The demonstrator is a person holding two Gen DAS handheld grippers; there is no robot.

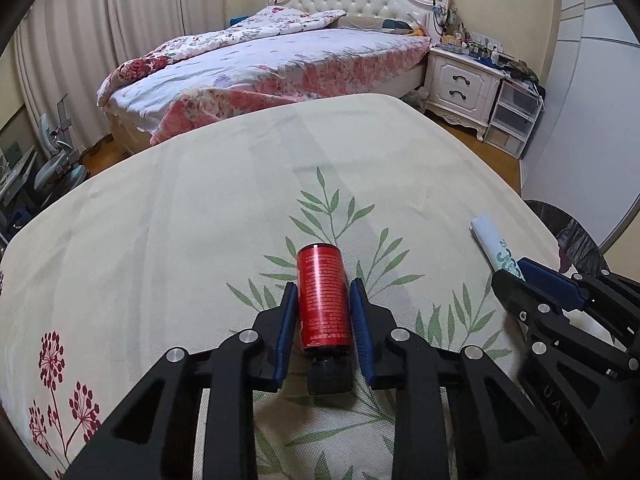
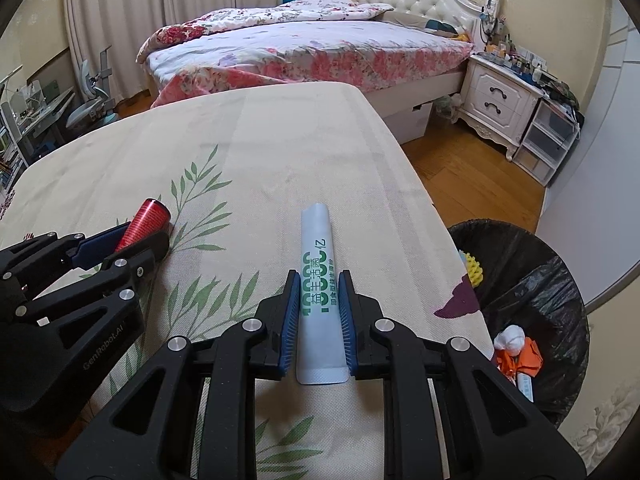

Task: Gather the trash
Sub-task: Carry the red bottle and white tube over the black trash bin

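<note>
In the left wrist view, a red bottle (image 1: 323,296) with a black cap is seen lying on its side at the lower centre of the frame, on a cloth-covered counter (image 1: 200,208) printed with green leaves and dark red flowers. The bottle is flanked by the blue pads of the left tool (image 1: 323,296); the pads lie close along both sides, but whether they are pressed against the bottle cannot be told, as narrow gaps appear beside it. The cap end is pointed toward the camera.

At the right edge of the same frame, the right tool (image 1: 510,276) is seen from the side, with a white sachet (image 1: 494,242) projecting from it toward the upper left.

In the right wrist view, the white sachet (image 2: 320,276), printed with green characters, is laid flat at the centre of the frame and is gripped between the blue pads of the right tool (image 2: 319,300), which are closed against its two long edges. The left tool (image 2: 132,236) is shown at the left of this frame, with the red bottle (image 2: 146,222) between its fingers.

A bin lined with a black bag (image 2: 532,280) is seen at the lower right, beside the counter edge, with an orange wrapper and white scraps inside. A bed (image 2: 304,48) with floral bedding is seen across the upper part of the frame, and a white nightstand (image 2: 500,96) at the upper right.
</note>
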